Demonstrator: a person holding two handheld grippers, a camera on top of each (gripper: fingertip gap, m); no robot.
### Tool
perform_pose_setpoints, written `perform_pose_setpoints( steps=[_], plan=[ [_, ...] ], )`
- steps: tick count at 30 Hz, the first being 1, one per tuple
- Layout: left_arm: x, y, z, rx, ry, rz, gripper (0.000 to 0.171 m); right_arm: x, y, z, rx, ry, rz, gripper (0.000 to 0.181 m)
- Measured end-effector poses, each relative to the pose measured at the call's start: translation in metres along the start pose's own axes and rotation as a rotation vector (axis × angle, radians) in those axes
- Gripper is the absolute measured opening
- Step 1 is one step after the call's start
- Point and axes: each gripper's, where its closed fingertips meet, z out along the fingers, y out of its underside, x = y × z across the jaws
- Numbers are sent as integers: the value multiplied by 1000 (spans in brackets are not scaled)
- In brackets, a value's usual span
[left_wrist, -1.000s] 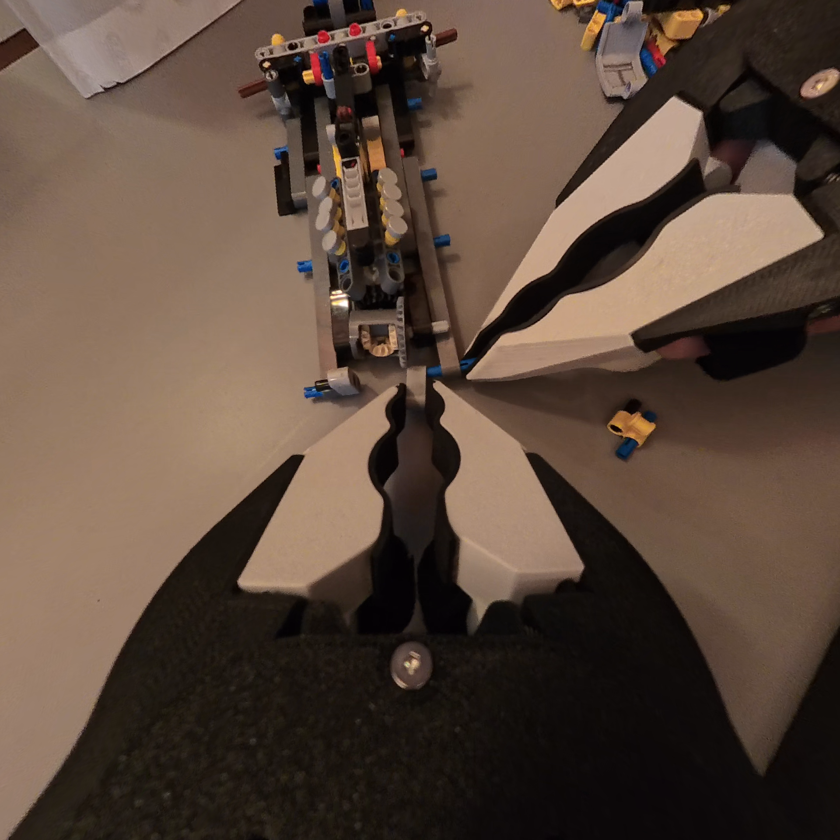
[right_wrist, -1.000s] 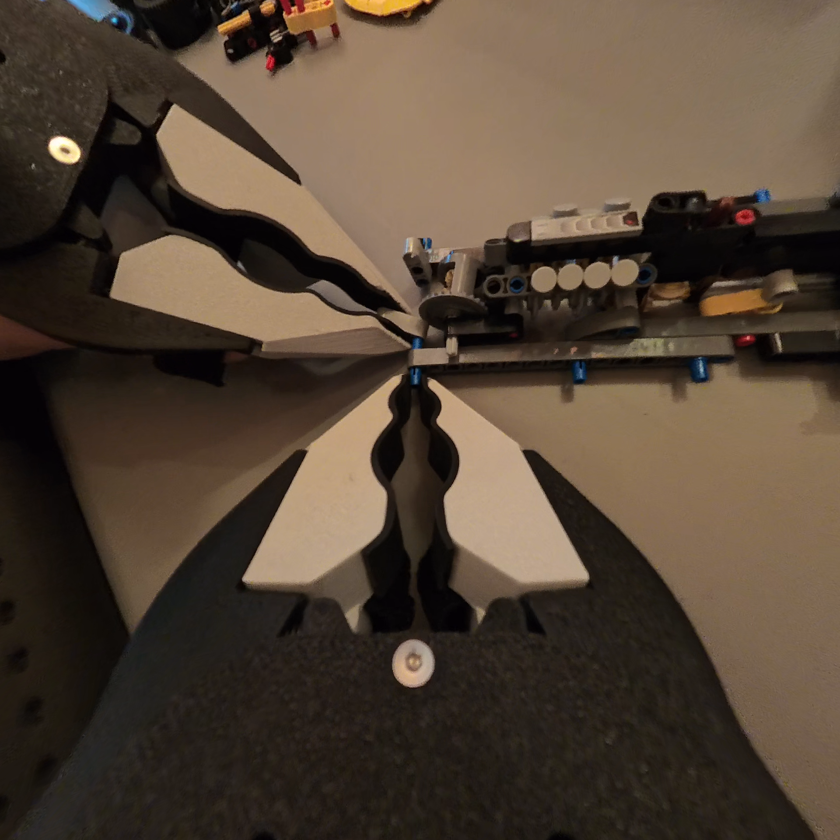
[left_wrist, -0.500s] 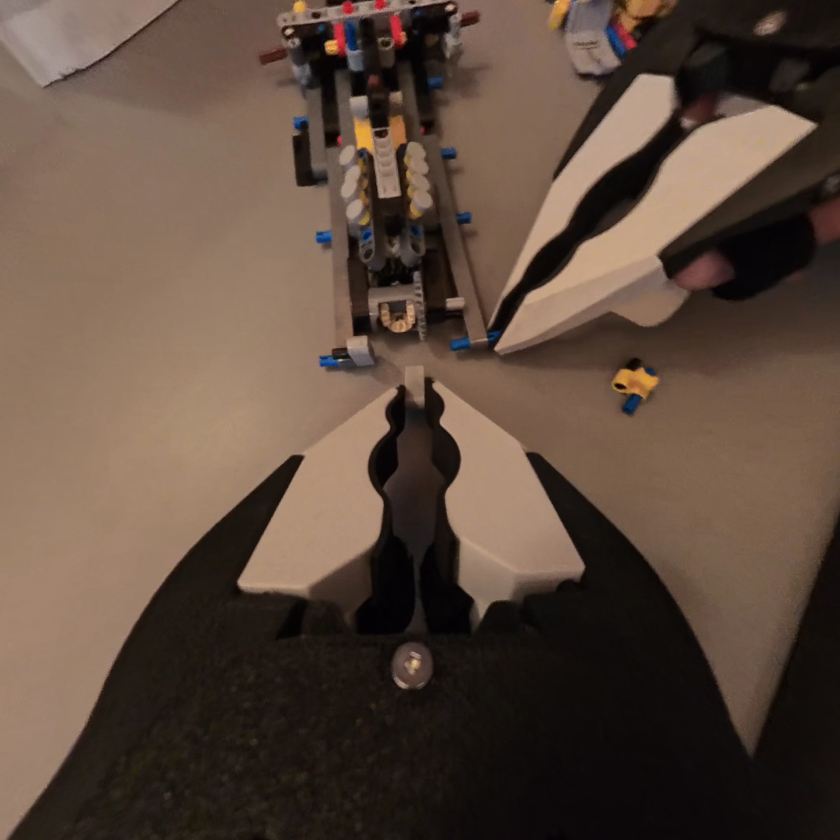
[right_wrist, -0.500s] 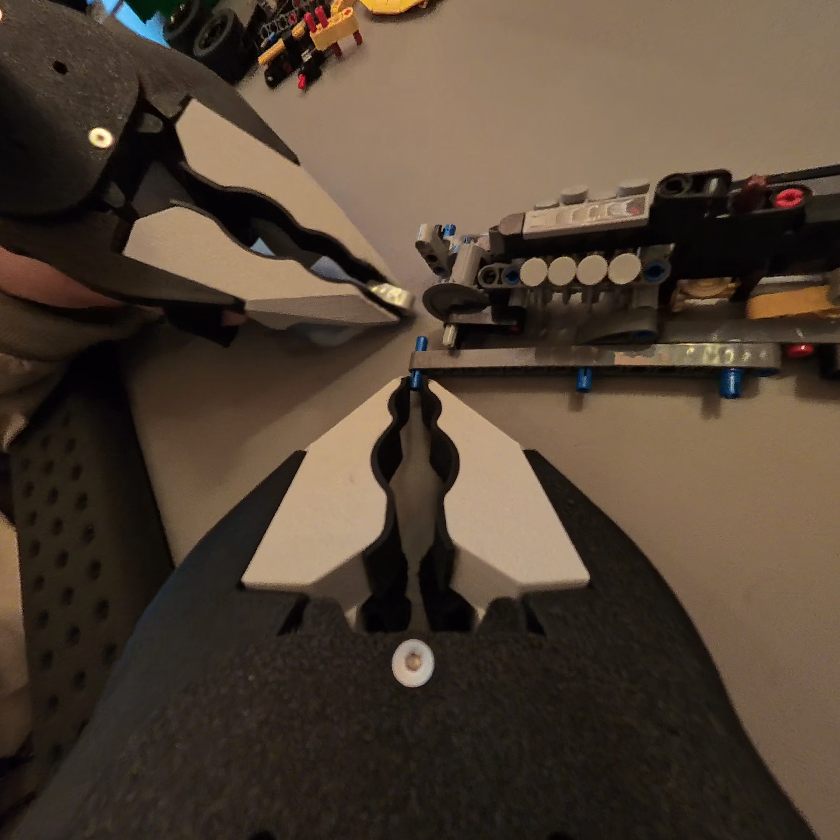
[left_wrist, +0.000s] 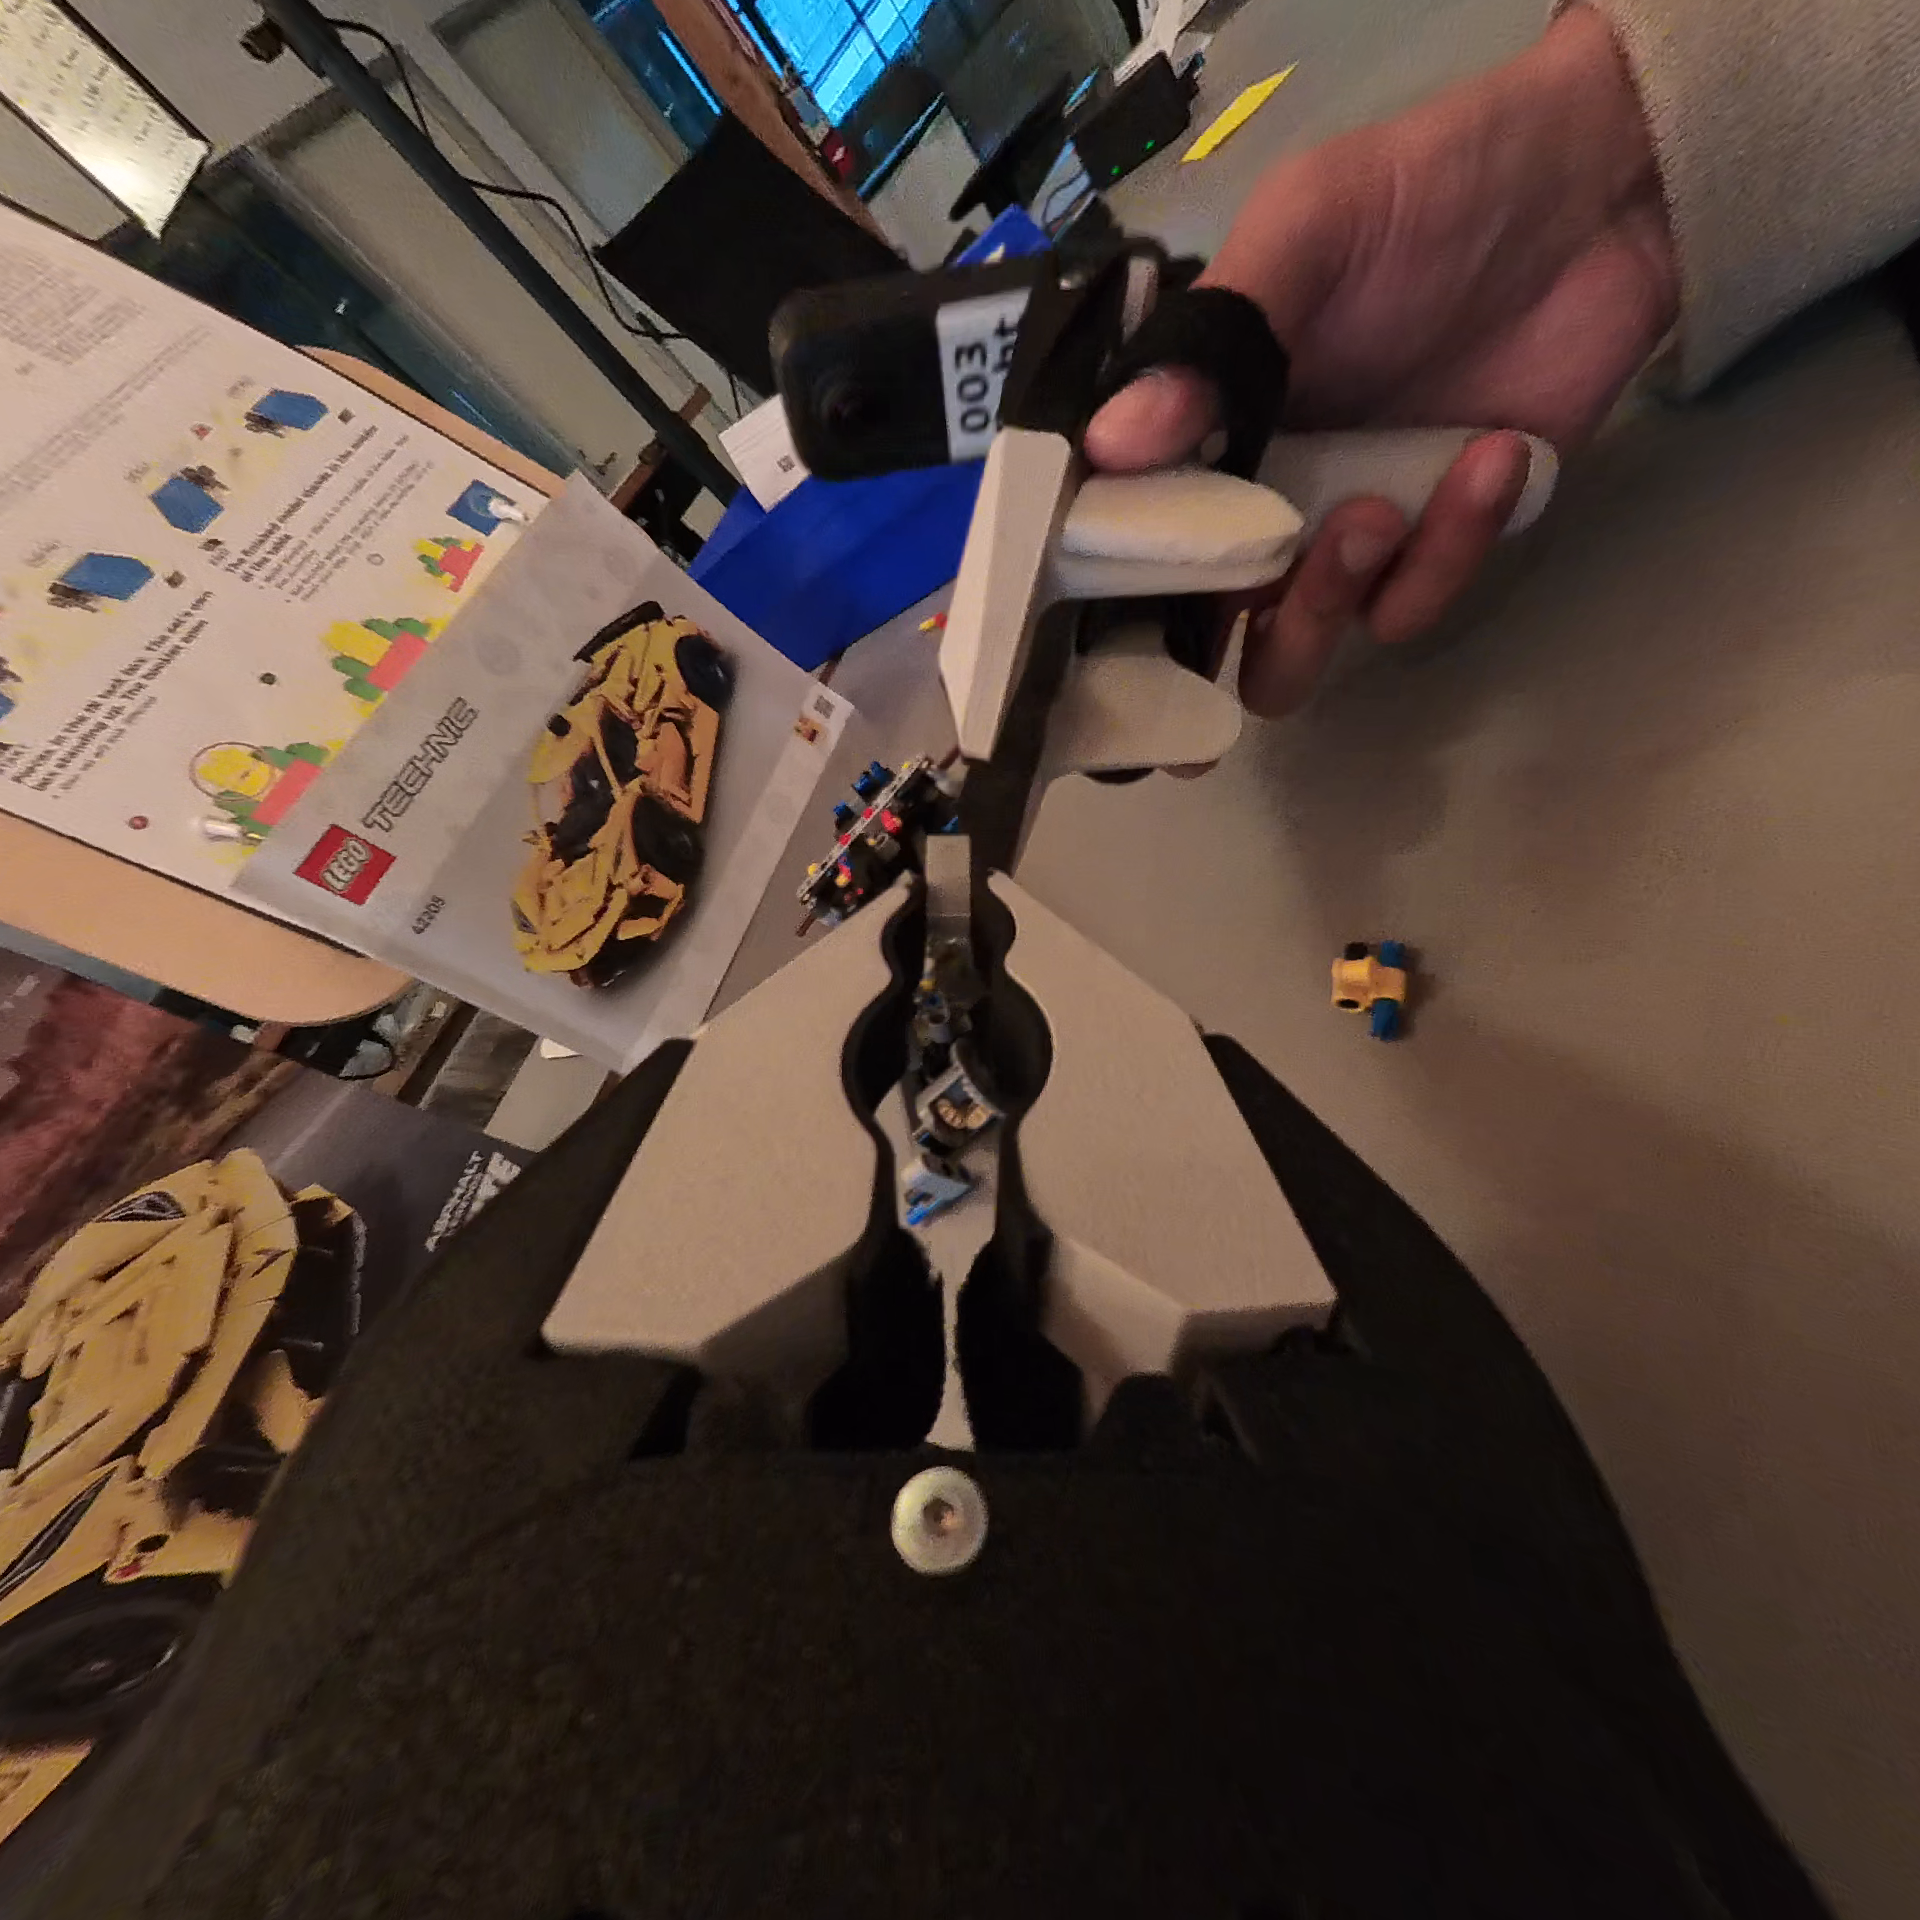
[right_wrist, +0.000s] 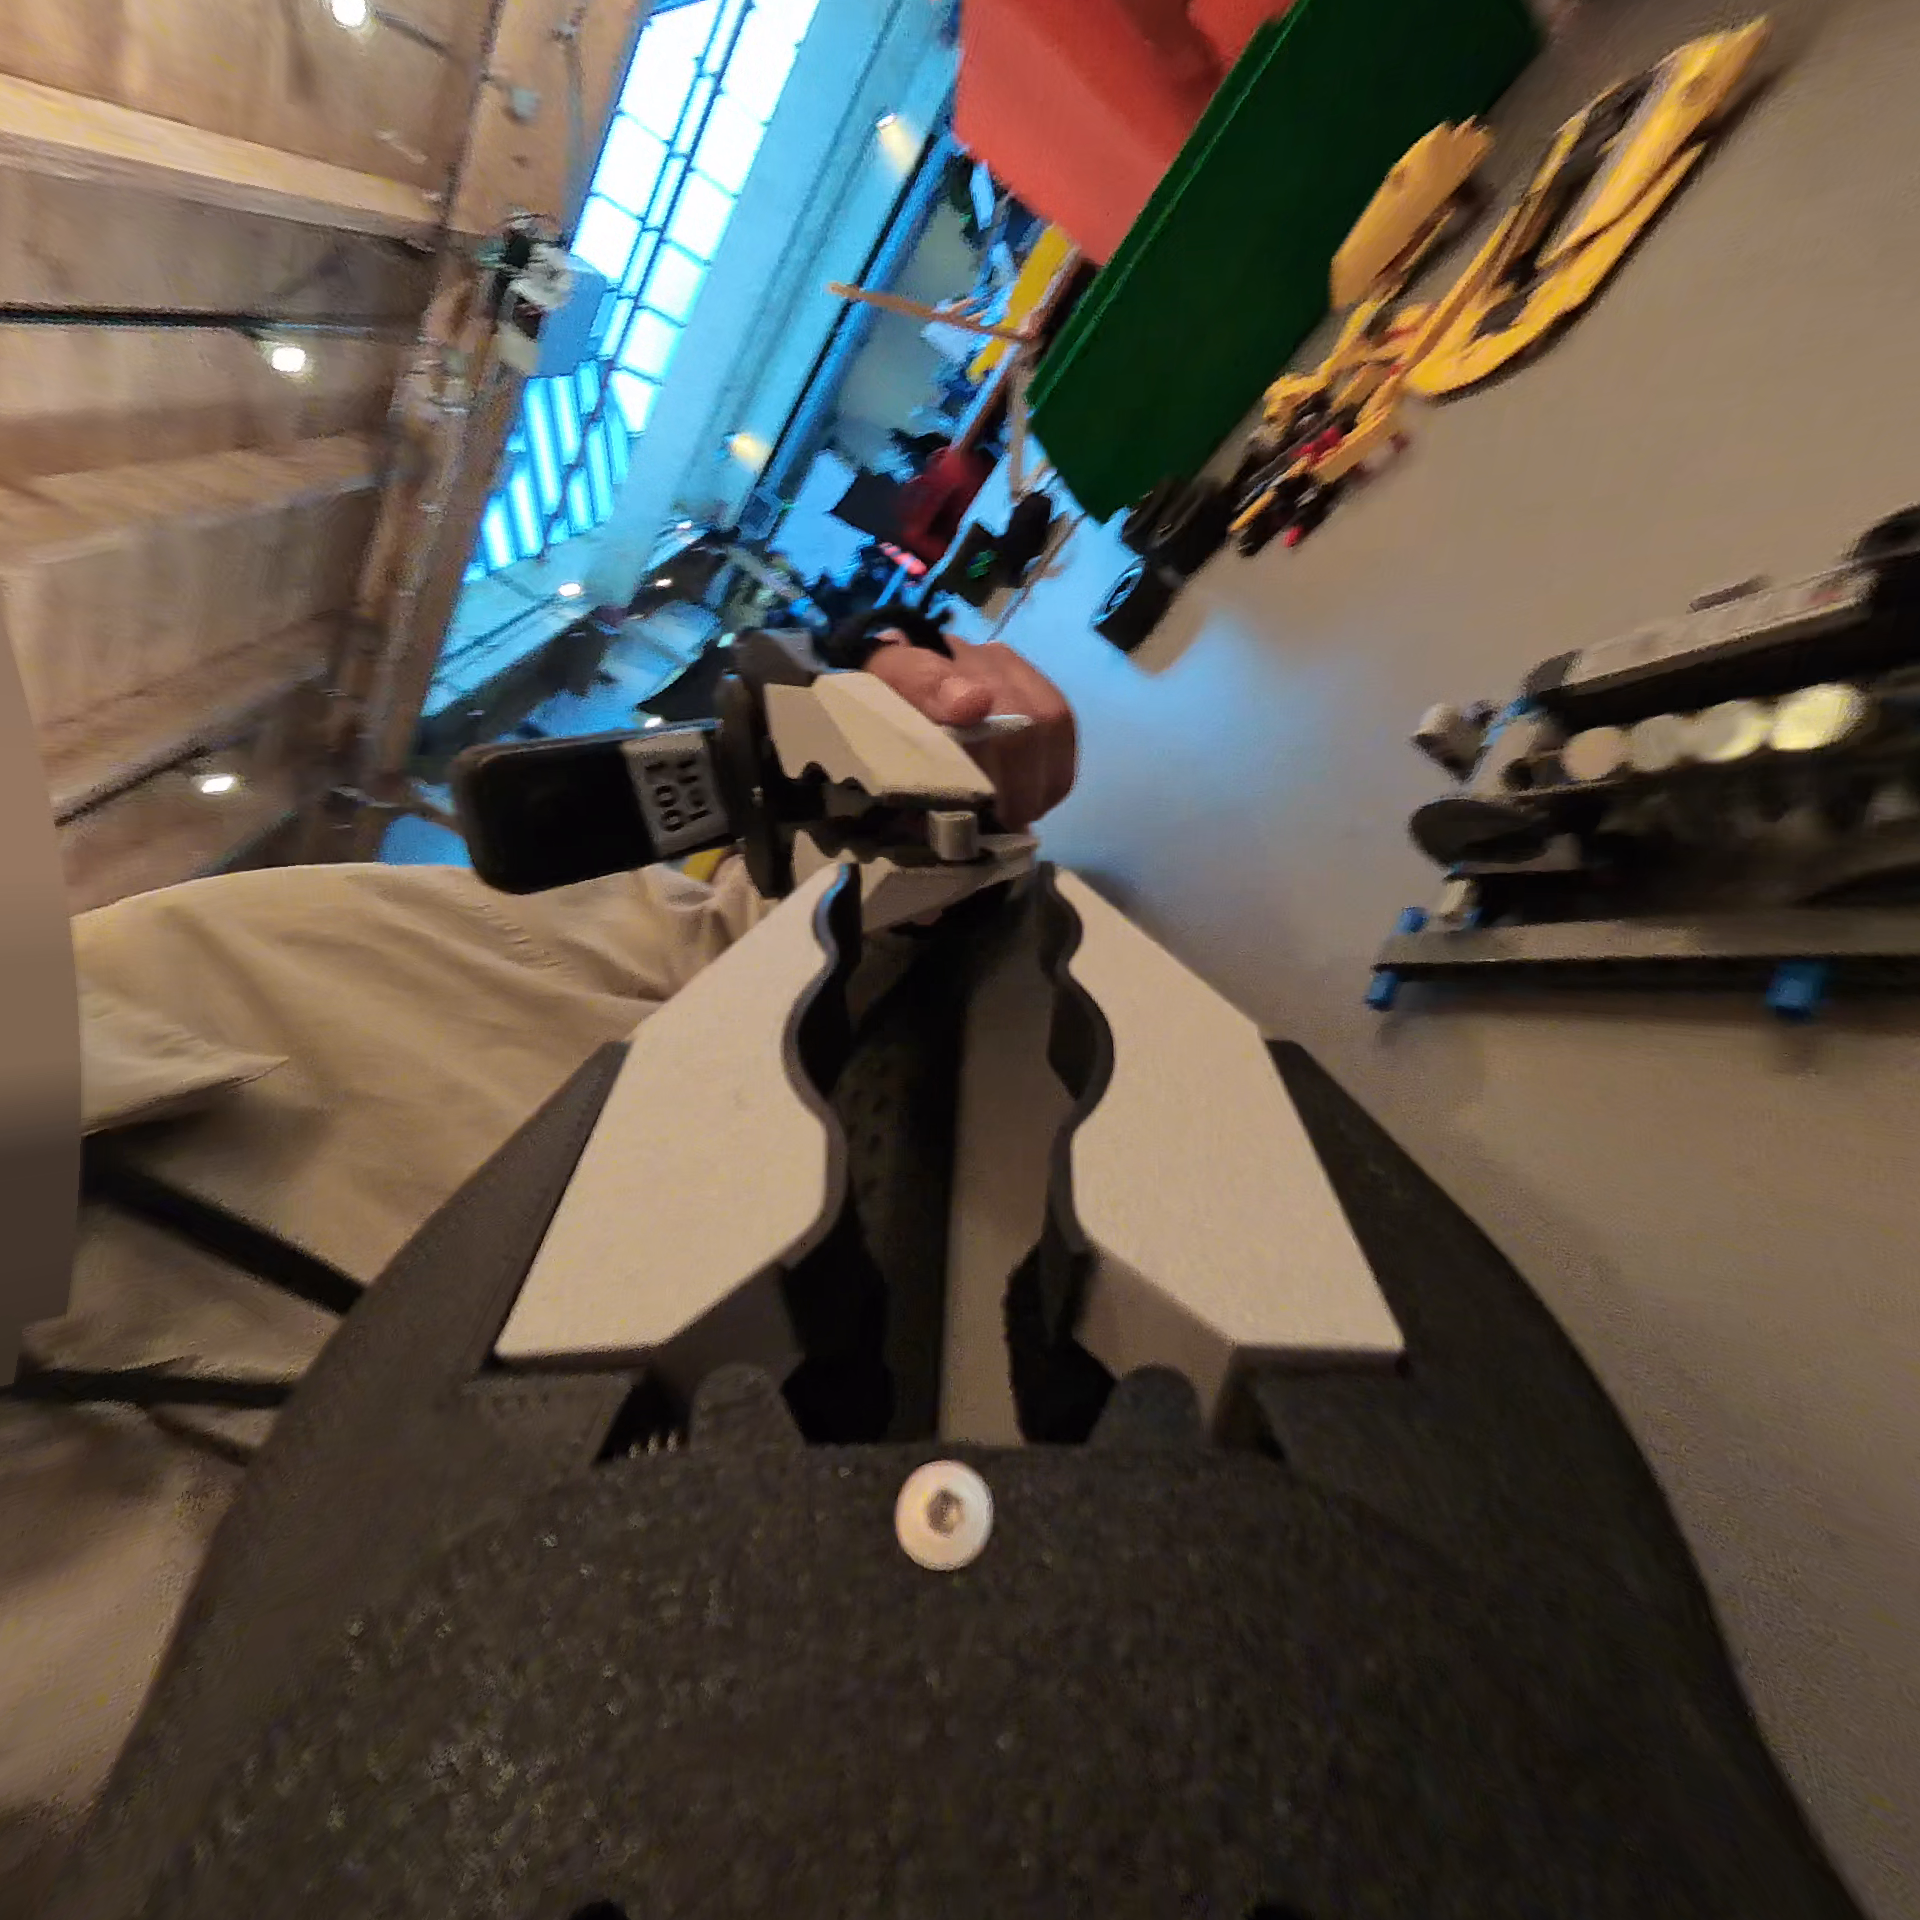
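Note:
My left gripper is shut on a small grey brick piece that sticks out past its tips. It is raised and tilted above the grey table. My right gripper, held by a hand, meets it tip to tip. Its jaws stand a little apart around the left gripper's tip and the grey piece. In the left wrist view the right gripper comes down from above. The long brick-built chassis lies on the table to the right. It also shows behind my left fingers.
A small yellow and blue piece lies loose on the table. An instruction booklet, a printed sheet and a box with a yellow car are at the left. A green box and yellow car parts are at the back. Only a small space, under 4 cm, lies between the two pairs of fingers.
Both grippers have lifted away from the chassis end and tilted up toward each other. The right jaws have opened a little. The left still holds the grey piece.

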Motion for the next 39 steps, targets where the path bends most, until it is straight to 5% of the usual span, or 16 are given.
perform_pose_setpoints(
  steps=[7, 10, 15, 18, 21, 26, 31, 34, 39],
  plan=[
    [14, -1, 3, 8, 58, -10, 8, 4, 9, 9, -52, 42, -57, 7],
    [14, 11, 8, -89, 76, -124, 16, 18, 4, -8, -63, 217, -151, 6],
    [-14, 55, 9, -244, -2, -308, 25, 47, -59, -162, 187, 936, -420, 6],
    [-15, 80, 10, -343, 21, -471, 29, 68, -30, -247, -22, 1302, -417, 6],
    [-5, 85, 11, -363, 81, -538, 29, 74, -10, -280, -8, 1379, -392, 7],
    [3, 87, 13, -403, 87, -534, 28, 70, -19, -268, 6, 1344, -442, 19],
    [-17, 77, 31, -365, 80, -649, 34, 67, -27, -164, -90, 1093, -653, 29],
    [-28, 81, 51, -391, 113, -749, 43, 85, -15, -104, -177, 954, -619, 42],
    [-15, 94, 75, -481, 218, -722, 51, 119, 4, -70, -328, 981, -596, 33]
  ],
)
